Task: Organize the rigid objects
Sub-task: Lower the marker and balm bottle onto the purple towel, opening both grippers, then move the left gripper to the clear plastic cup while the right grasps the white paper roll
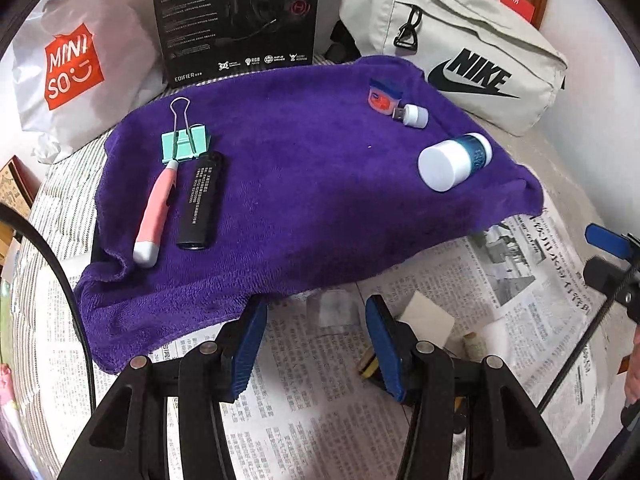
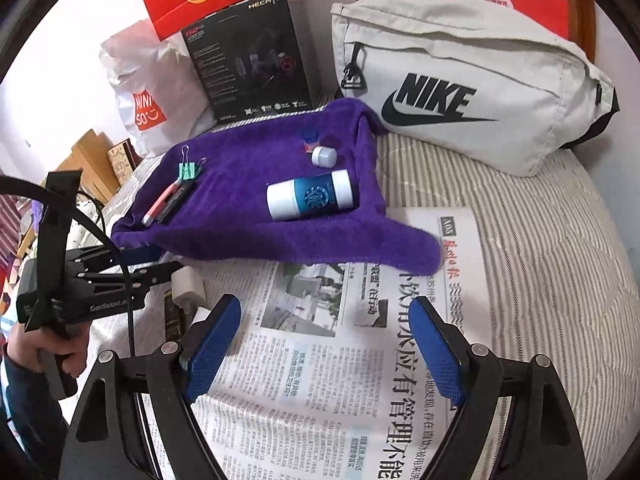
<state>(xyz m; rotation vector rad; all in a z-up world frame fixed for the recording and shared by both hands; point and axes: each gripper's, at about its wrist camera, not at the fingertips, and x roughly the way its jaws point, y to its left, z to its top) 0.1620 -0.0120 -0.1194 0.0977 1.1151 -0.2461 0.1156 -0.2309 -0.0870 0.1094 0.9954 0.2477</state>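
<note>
Purple towel (image 1: 288, 184) is spread with a white-and-teal bottle (image 1: 454, 164), binder clip (image 1: 185, 145) and black tube (image 1: 200, 200). Both the left gripper (image 1: 316, 344) and right gripper (image 2: 324, 350) are held released over newspaper (image 2: 320, 380). Small items, possibly an eraser (image 1: 428, 318), are seen clearly only in the left view.

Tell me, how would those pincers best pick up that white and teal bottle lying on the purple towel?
Probably from above, with the fingers closing across the round teal middle of the bottle. It lies on its side on the towel, nothing touches it, and the open right gripper is nearer.
</note>
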